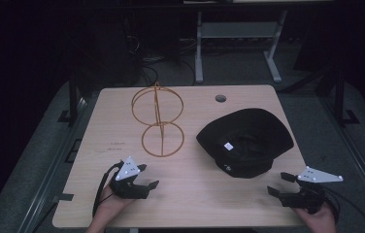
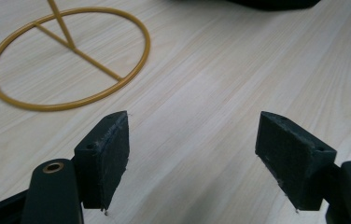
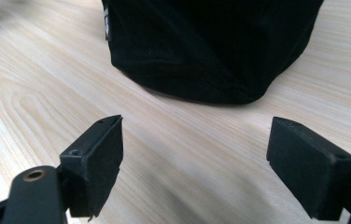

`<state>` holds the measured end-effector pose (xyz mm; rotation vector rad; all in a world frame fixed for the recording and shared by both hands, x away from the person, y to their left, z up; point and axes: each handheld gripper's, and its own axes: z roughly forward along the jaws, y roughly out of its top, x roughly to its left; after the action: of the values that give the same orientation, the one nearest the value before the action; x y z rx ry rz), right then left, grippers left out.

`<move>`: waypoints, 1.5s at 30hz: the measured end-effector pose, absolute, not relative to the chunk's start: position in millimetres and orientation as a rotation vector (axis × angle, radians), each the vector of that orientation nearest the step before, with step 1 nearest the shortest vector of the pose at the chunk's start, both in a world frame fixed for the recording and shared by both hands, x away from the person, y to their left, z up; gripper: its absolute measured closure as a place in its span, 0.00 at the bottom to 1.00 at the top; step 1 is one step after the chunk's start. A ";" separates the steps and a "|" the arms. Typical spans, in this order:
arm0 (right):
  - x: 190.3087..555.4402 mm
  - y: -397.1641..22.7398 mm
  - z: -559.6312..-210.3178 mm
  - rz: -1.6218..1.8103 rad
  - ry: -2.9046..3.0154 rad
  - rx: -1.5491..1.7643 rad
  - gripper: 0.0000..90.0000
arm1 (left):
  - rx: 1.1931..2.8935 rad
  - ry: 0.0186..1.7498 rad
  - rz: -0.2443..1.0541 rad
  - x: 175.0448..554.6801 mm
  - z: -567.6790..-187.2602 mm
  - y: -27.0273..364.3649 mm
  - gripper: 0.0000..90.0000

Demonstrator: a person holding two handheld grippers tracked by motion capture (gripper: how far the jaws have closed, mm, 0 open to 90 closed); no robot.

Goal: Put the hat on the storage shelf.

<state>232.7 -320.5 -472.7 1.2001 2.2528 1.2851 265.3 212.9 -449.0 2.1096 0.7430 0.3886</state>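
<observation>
Both tools low at the near edge of the wooden table (image 1: 190,204), each held in a hand, neither touching anything. Right gripper (image 1: 278,185) at the near right, jaws spread wide and empty, aimed at the black bucket hat (image 1: 244,141) — lying upside down on the right half of the table, crown down, brim up, a small white label showing inside. Seen through the right gripper view, the hat (image 3: 211,46) sits straight ahead and just beyond the open jaws, its rounded near edge facing the pads, bare wood between. Left gripper (image 1: 147,175) at the near left, likewise gaping and holding nothing, pointed toward the gold wire stand (image 1: 160,120); its round base ring (image 2: 66,58) rests flat on the wood ahead and to the left of the jaws, with a thin upright rising to a second hoop farther back. Stand left of centre, hat right of centre, near each other but apart. Hat clearly closer to the right hand, lying up and slightly left of it; brim broad rather than long, so no strong axis to line up with — probably a short forward reach to pinch the near brim. Stand within easier reach of the left hand, likely for steadying.
</observation>
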 end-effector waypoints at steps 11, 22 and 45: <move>229.4 -320.7 -472.0 1.277 2.251 1.197 0.20 | 2.111 0.718 0.348 261.7 -448.2 206.9 0.29; 228.3 -320.0 -470.0 1.301 2.230 1.197 0.20 | 2.115 0.629 0.284 261.2 -435.1 175.0 0.27; 228.9 -322.2 -470.9 1.336 2.245 1.174 0.20 | 2.171 0.330 0.266 281.3 -366.2 52.0 0.28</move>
<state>228.9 -322.2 -470.9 1.1735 2.2451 1.3363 281.3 52.0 -366.2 2.1705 0.3303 0.2657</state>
